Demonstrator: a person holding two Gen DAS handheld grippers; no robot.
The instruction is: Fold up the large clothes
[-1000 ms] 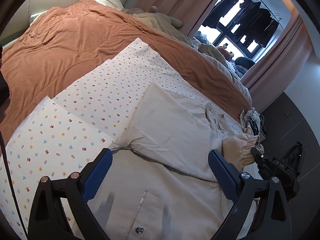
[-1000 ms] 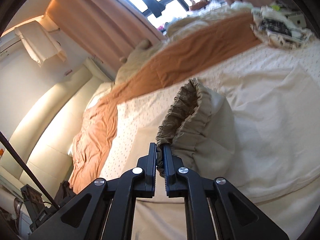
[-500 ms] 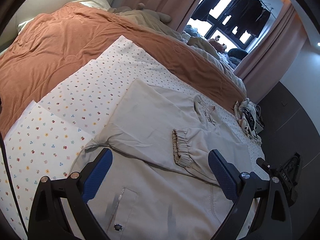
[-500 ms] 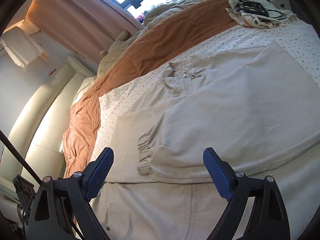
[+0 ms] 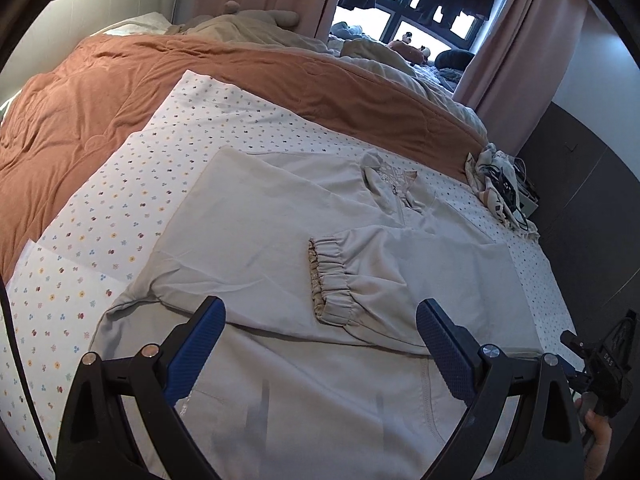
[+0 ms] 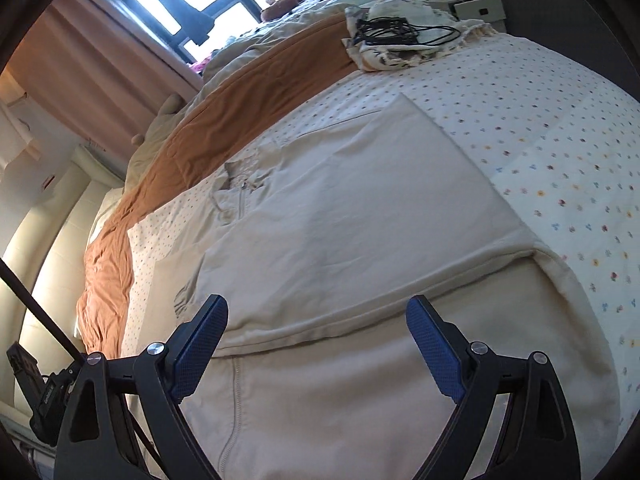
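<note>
**Beige jacket lay under two gaping claws**

Rust-brown blanket (image 5: 168, 92) stretched beyond the left gripper (image 5: 320, 336), past the dotted sheet (image 5: 120, 208). A heap of cloth and black cables (image 6: 396, 36) sat far ahead of the right gripper (image 6: 316, 332), near the mattress edge. Pink curtains (image 5: 516, 40) framed a bright window (image 5: 400, 8) hung with dark clothes. Both grippers hovered with their blue pads wide apart, holding nothing. Directly below and ahead of them the beige jacket (image 5: 260, 216) lay flat, both sleeves folded across its front, one elastic cuff (image 5: 328, 276) just ahead of the left claw.
</note>
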